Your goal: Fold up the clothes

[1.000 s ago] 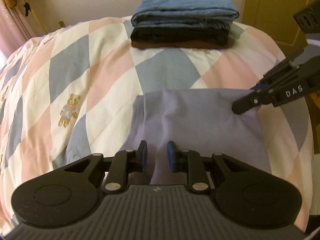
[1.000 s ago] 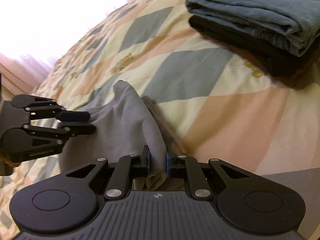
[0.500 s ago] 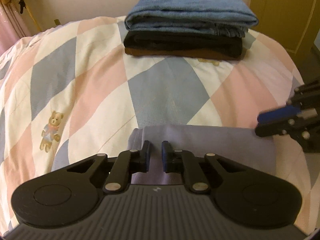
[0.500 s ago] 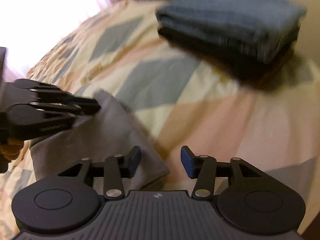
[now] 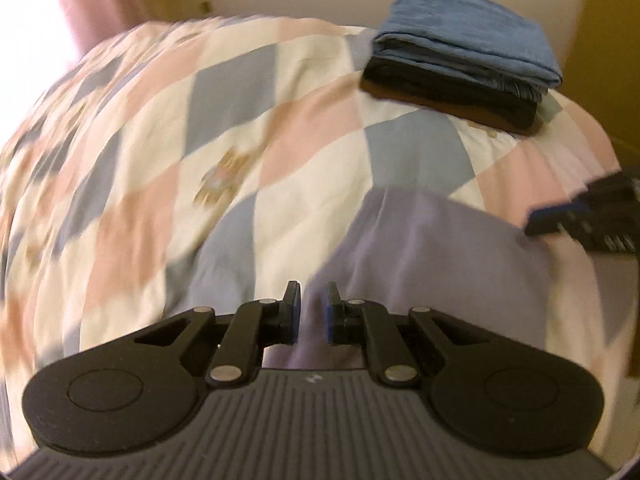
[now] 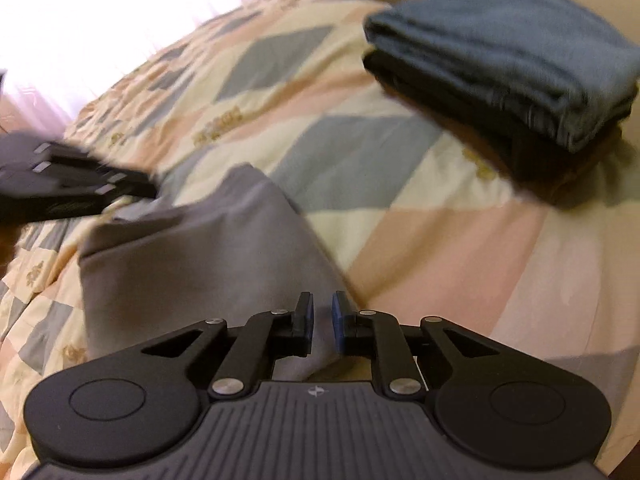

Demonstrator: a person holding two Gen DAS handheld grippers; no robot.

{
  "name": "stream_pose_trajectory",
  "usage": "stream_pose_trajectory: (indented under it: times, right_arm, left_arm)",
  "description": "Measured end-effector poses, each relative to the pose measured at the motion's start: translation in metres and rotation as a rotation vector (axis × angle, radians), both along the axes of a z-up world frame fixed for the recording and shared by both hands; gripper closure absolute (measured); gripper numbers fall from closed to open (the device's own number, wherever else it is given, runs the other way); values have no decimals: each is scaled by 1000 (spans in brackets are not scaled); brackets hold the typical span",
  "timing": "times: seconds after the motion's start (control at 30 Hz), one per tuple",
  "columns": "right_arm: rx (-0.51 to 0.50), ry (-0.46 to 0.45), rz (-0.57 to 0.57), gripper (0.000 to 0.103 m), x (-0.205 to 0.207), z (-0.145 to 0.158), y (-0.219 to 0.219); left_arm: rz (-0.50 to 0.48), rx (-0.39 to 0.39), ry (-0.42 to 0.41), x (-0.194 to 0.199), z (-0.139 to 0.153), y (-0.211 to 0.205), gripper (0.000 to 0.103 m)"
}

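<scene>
A grey-lilac garment [image 5: 440, 260] lies folded on the patchwork quilt, near the bed's front edge. My left gripper [image 5: 314, 292] holds the garment's left corner between narrow jaws, and that corner is lifted off the quilt. The right wrist view shows the same garment [image 6: 200, 260] bulging up, with my left gripper [image 6: 148, 190] at its far corner. My right gripper [image 6: 322, 300] is closing on the near fold, with cloth filling the gap between its blue pads. It also shows blurred as the right gripper [image 5: 536, 220] at the garment's right edge.
A stack of folded clothes [image 5: 464, 60], blue on top of black and brown, sits at the bed's far right and appears again as the stack [image 6: 500, 60]. The checked quilt [image 5: 200, 120] with bear prints covers the bed. Pink curtains [image 5: 92, 4] hang at the back left.
The left jaws narrowed on the garment's corner and the left hand swung, shifting the stack rightward in its view. The right jaws opened, then narrowed again around the fold.
</scene>
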State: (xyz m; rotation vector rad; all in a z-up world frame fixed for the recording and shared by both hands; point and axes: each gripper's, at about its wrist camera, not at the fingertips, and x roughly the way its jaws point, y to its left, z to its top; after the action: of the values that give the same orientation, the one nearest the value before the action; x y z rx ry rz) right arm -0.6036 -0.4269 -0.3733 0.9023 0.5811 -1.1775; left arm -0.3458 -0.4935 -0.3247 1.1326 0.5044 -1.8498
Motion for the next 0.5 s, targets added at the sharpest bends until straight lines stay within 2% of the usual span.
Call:
stream_pose_trajectory:
  times: [0.07, 0.17, 0.23, 0.3, 0.4, 0.5]
  right_arm:
    - [-33, -8, 15, 87, 4, 7, -4]
    - [-39, 12, 51, 87, 16, 1, -16]
    - [-16, 50, 74, 88, 23, -18, -24]
    - [0, 83, 93, 89, 28, -36, -30]
    - [1, 80, 78, 90, 26, -35, -35]
    - [-14, 92, 63, 88, 27, -19, -28]
  left_arm:
    - [31, 21, 10, 7, -7, 10, 94]
    - [73, 51, -2, 7, -39, 4, 93]
    - [108, 72, -27, 6, -64, -7, 93]
    - [135, 86, -23, 7, -75, -16, 93]
    - [145, 37, -22, 12, -58, -12, 93]
    - [190, 20, 24, 27, -29, 3, 93]
